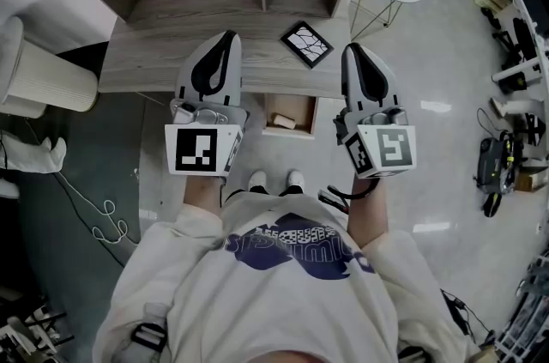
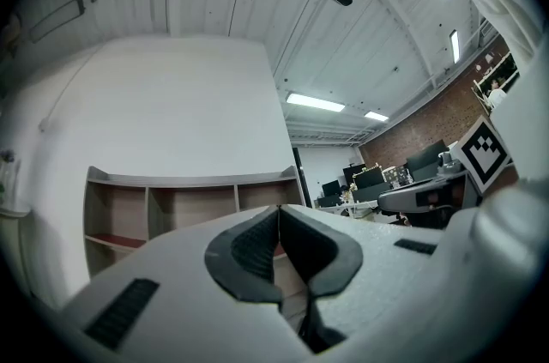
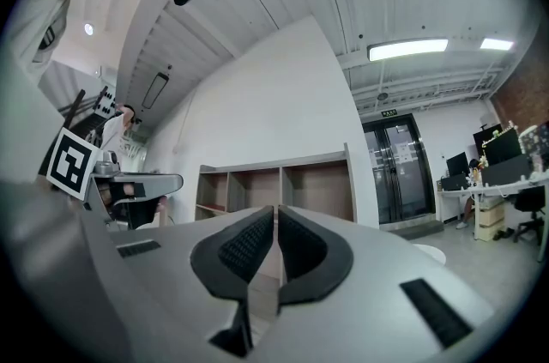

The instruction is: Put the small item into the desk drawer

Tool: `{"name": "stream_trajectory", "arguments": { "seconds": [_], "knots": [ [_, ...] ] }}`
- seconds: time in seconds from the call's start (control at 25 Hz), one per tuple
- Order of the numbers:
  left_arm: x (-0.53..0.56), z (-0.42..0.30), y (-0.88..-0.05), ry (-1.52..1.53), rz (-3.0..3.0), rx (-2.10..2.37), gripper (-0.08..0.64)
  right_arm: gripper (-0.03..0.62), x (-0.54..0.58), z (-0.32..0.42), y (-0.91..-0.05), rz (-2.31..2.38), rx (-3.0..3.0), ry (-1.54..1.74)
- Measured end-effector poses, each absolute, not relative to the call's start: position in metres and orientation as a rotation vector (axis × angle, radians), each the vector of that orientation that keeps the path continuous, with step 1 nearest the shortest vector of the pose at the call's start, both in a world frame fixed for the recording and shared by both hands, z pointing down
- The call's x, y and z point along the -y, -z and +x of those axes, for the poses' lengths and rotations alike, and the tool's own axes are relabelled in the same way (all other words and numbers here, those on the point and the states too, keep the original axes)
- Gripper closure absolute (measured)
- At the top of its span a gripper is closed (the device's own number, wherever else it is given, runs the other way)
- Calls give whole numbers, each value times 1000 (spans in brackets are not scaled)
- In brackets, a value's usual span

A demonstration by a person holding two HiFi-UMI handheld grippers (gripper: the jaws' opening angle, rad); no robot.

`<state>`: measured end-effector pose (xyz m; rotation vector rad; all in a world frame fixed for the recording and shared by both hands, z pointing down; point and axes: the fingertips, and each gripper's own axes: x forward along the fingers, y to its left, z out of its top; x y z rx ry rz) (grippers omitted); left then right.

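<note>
Right claw (image 1: 352,52) apart from small item (image 1: 283,122)

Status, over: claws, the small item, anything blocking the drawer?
Left claw shut, empty. Right claw shut, empty. Small item lies in open drawer. Nothing blocking.

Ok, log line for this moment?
drawer: open | small item: inside drawer | left hand-held gripper: shut, empty | right hand-held gripper: shut, empty

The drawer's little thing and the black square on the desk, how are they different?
The square is black with white lines; the little thing is plain beige. The square lies flat on the desk; the little thing lies in the open drawer. Both are small, and neither is held.
</note>
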<state>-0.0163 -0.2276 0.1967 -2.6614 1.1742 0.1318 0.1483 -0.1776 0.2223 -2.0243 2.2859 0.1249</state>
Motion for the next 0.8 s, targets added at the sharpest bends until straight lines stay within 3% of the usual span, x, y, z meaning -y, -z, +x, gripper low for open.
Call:
{"name": "stream_trajectory", "arguments": {
  "seconds": [0.8],
  "knots": [
    [231, -21, -199, -149, -2668, -1186, 550, 594, 179, 137, -224, -2107, -2310, -226]
  ]
}}
